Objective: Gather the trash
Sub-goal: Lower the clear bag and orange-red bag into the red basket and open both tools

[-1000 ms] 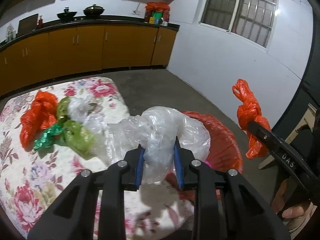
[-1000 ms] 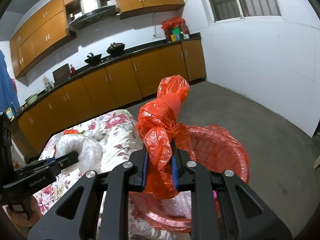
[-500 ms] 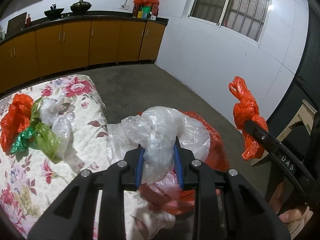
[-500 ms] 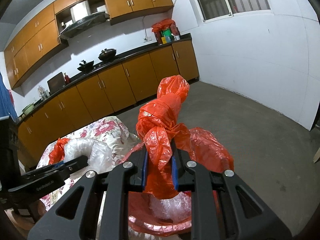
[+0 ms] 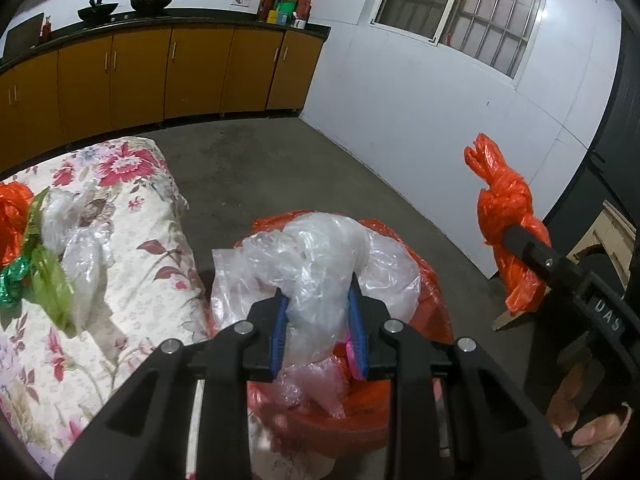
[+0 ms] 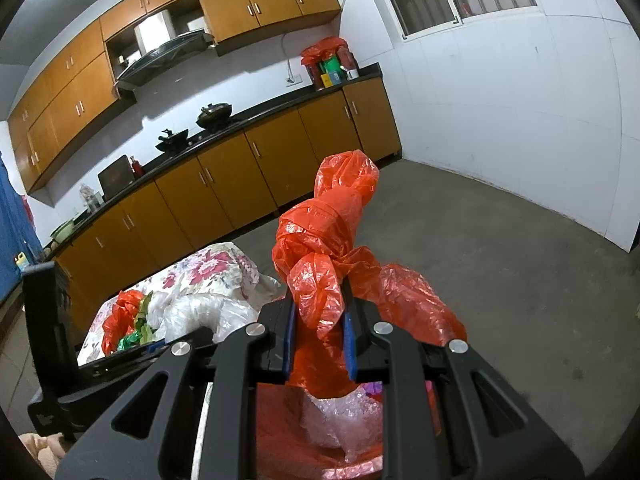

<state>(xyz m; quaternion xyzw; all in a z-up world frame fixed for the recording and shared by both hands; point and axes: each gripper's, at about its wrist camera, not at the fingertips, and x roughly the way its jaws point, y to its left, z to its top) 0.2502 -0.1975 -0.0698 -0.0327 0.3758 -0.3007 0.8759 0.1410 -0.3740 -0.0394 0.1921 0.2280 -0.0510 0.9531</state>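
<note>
My left gripper [image 5: 318, 330] pinches clear bag [image 5: 320, 256], now over red-lined bin [image 5: 432, 304] instead of floral table [image 5: 132, 280]. My right gripper [image 6: 320, 344] pinches knotted red bag [image 6: 324, 240], bin closer below than before.

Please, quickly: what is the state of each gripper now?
Left gripper: closed on a clear plastic bag.
Right gripper: closed on a knotted orange plastic bag.
</note>
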